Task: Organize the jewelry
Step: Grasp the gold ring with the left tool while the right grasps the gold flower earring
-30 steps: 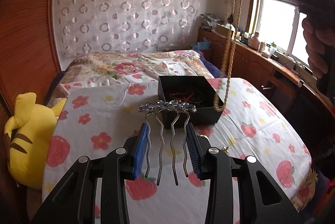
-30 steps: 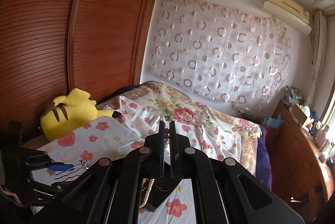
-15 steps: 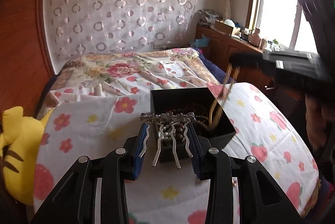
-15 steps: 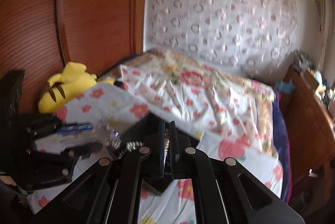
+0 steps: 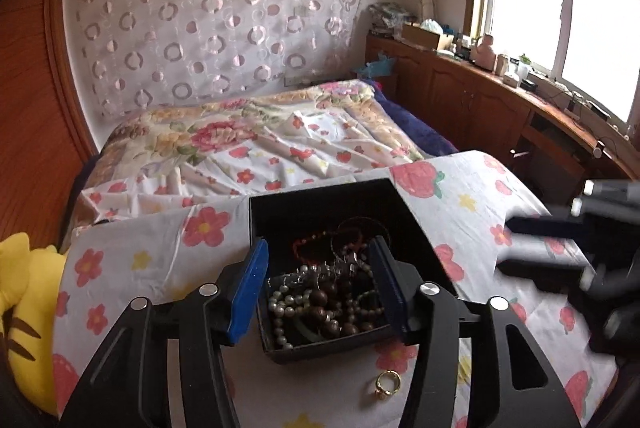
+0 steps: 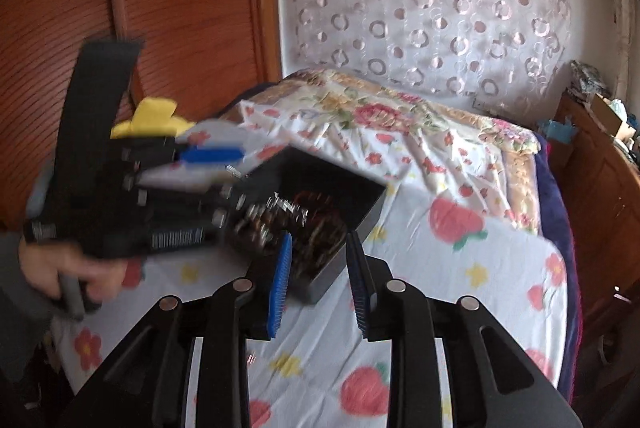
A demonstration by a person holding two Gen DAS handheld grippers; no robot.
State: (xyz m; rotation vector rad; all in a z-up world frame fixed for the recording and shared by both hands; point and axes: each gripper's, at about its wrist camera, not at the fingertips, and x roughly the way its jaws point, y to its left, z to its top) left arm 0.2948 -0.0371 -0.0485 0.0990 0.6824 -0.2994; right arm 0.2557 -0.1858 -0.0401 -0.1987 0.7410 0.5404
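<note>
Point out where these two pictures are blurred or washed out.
Left wrist view: the window is blown out white, the right gripper is smeared, and the jewelry box is fairly sharp. Right wrist view: the left gripper and the person's hand are motion-blurred.

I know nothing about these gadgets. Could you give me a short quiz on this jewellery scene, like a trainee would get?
1. True or false: the black square jewellery box on the flowered sheet is empty.
2. Which item lies outside the box, in front of it? A) gold ring B) watch C) brooch
3. Fill in: neither the left gripper nor the right gripper grips anything; the fingers stand ____.

Key: 1 false, it holds beads and chains; 2 A; 3 open.
</note>
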